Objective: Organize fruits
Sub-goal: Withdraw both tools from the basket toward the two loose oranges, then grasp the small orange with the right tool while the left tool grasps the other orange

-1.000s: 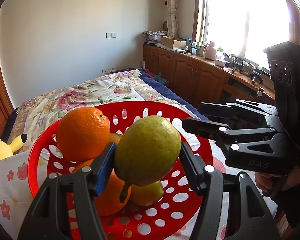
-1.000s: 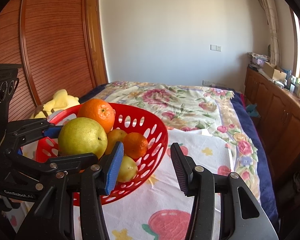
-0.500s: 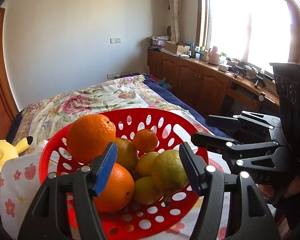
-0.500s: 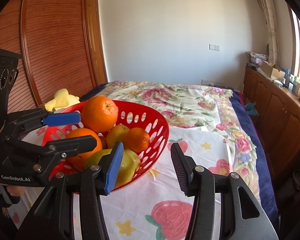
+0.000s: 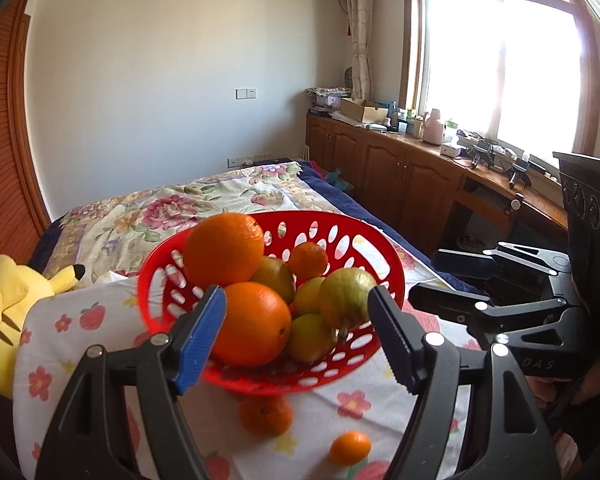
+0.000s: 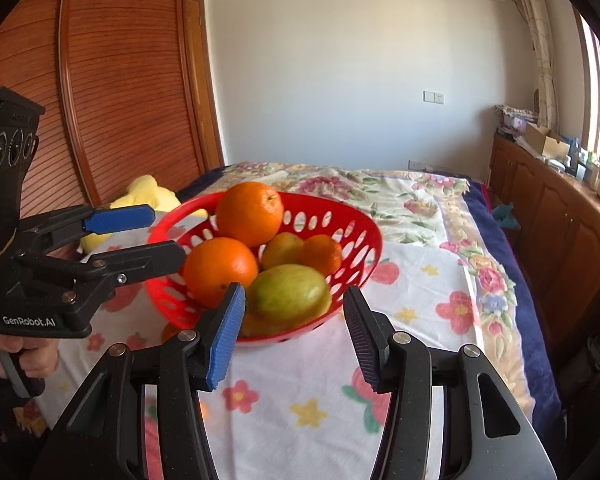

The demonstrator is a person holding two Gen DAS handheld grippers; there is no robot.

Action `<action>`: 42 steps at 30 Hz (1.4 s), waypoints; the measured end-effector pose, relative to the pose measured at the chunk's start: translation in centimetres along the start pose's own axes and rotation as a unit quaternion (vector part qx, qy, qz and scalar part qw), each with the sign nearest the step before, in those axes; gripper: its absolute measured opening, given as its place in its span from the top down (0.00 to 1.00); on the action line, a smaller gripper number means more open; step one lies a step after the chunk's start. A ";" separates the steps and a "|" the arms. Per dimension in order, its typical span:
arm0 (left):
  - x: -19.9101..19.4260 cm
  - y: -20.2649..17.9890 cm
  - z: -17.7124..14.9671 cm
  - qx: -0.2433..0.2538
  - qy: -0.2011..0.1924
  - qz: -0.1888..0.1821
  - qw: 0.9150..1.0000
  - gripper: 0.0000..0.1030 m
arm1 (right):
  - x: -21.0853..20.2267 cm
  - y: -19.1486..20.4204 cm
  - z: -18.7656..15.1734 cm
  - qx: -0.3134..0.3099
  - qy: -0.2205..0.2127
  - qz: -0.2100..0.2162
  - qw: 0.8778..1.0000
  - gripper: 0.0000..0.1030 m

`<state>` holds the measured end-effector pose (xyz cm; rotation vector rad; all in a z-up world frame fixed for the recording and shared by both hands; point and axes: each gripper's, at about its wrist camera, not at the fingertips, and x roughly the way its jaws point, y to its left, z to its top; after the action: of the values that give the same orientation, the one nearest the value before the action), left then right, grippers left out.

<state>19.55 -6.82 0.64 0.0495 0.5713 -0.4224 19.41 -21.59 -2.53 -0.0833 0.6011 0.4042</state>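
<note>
Nearest us, our left gripper [image 5: 296, 336] and right gripper [image 6: 294, 330] both stand spread with nothing between the fingers. Just beyond the left one, two small oranges [image 5: 266, 415] lie loose on the fruit-print cloth [image 5: 356, 400], likely next to collect. Past them sits the red basket [image 5: 384, 248], piled with oranges and a green pear [image 5: 346, 298] resting at its right side. Far left lies a yellow plush toy [image 5: 8, 300].

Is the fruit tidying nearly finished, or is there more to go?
Mostly done: the red basket holds oranges and a green pear. Both the left gripper and right gripper are open and empty. Two small oranges remain on the cloth.
</note>
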 end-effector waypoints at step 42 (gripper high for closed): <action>0.5 2.9 -10.4 -0.026 0.082 0.033 0.996 0.27 | 5.4 8.0 -8.7 -0.016 0.123 0.056 0.991 0.54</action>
<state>15.77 -2.65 -8.65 0.0532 0.7411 -0.3408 15.74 -14.07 -12.43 -0.1321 0.8462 0.5168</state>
